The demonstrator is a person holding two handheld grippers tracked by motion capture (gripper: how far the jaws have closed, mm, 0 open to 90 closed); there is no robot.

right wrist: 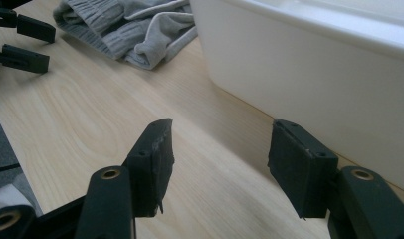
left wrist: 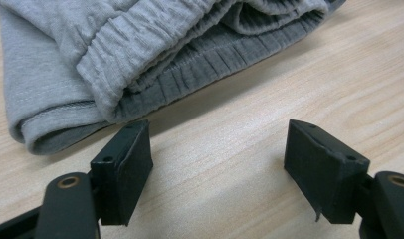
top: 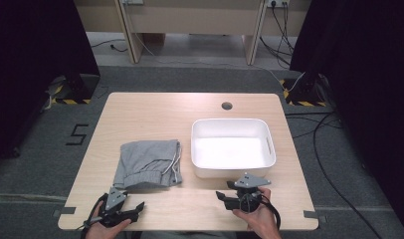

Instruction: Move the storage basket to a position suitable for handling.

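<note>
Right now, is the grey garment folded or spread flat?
Folded: the grey garment lies in a compact layered bundle on the table.

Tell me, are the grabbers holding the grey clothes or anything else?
No, nothing is held. The left gripper has open jaws just short of the folded grey shorts, and the right gripper is open over bare table beside the white bin.

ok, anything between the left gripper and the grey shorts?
Nothing visible. The left gripper sits with its fingers open just short of the folded grey shorts, with bare table between. The white bin is off to the side.
</note>
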